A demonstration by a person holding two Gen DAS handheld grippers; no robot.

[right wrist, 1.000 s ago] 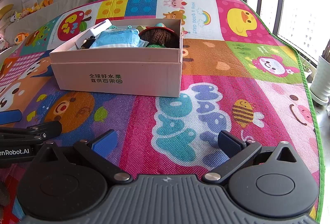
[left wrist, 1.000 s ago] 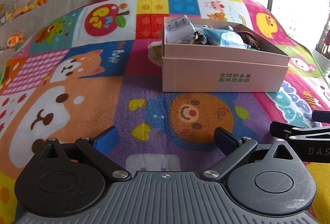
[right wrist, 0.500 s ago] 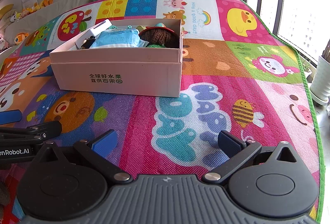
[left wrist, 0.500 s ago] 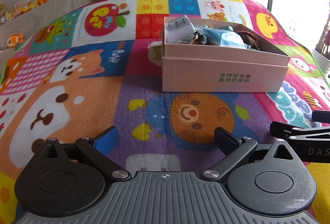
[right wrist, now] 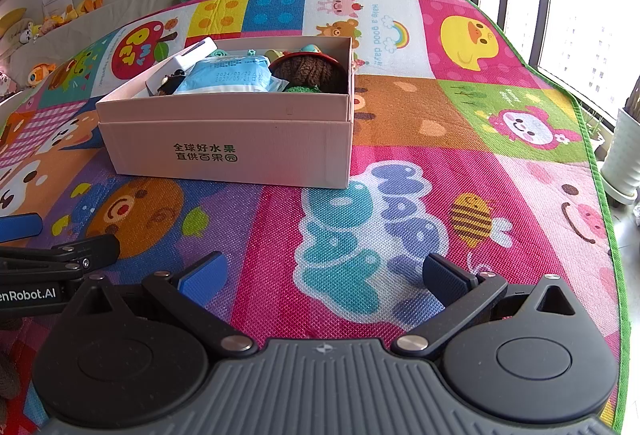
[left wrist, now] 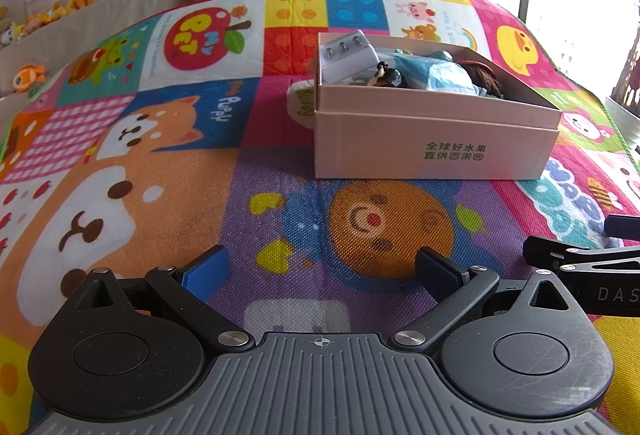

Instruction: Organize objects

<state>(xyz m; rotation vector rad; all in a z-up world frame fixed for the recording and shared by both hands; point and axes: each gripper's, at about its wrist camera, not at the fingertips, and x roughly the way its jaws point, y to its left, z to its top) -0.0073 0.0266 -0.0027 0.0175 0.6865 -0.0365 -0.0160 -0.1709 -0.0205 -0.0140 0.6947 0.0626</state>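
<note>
left gripper [left wrist: 320, 267] wide, empty – low over mat [left wrist: 168, 171] | right gripper [right wrist: 324, 273] wide, empty | box [right wrist: 240, 151] ahead on mat, full: pack [right wrist: 228, 75], knit toy [right wrist: 308, 71] | risk – overfull, a reach in may spill items or shove box
</note>
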